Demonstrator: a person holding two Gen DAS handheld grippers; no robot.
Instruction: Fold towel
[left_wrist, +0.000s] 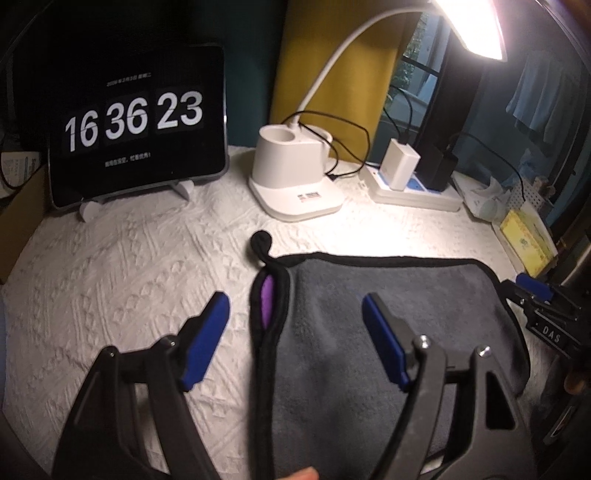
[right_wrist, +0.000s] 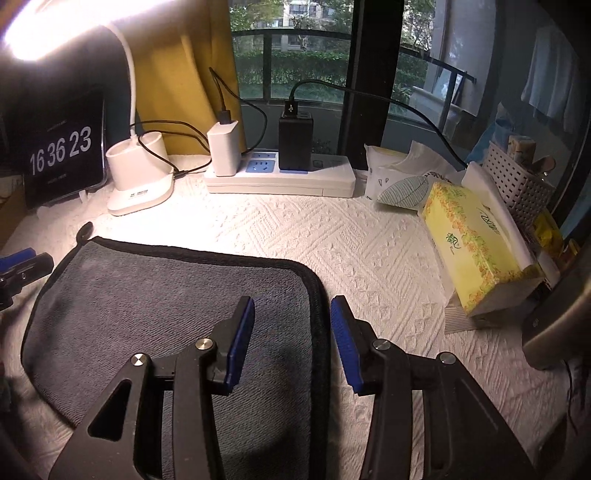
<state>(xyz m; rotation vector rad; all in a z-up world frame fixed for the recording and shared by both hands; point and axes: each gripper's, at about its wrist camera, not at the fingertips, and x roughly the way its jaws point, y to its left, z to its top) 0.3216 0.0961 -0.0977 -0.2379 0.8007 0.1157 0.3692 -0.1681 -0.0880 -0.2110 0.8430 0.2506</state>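
A grey towel (left_wrist: 388, 317) with black trim lies folded on the white textured tablecloth; a purple underside (left_wrist: 266, 302) peeks out at its left edge, and a black hanging loop (left_wrist: 260, 240) sticks out at the far left corner. My left gripper (left_wrist: 295, 306) is open and empty, its jaws straddling the towel's left edge. In the right wrist view the towel (right_wrist: 147, 314) lies to the left. My right gripper (right_wrist: 293, 314) is open and empty, straddling the towel's right trimmed edge. The right gripper also shows at the left view's right edge (left_wrist: 535, 291).
At the back stand a tablet clock (left_wrist: 136, 122), a white desk lamp base (left_wrist: 291, 173) and a power strip with chargers (right_wrist: 280, 173). A yellow tissue box (right_wrist: 476, 243), tissue packs and a white basket (right_wrist: 517, 177) crowd the right side.
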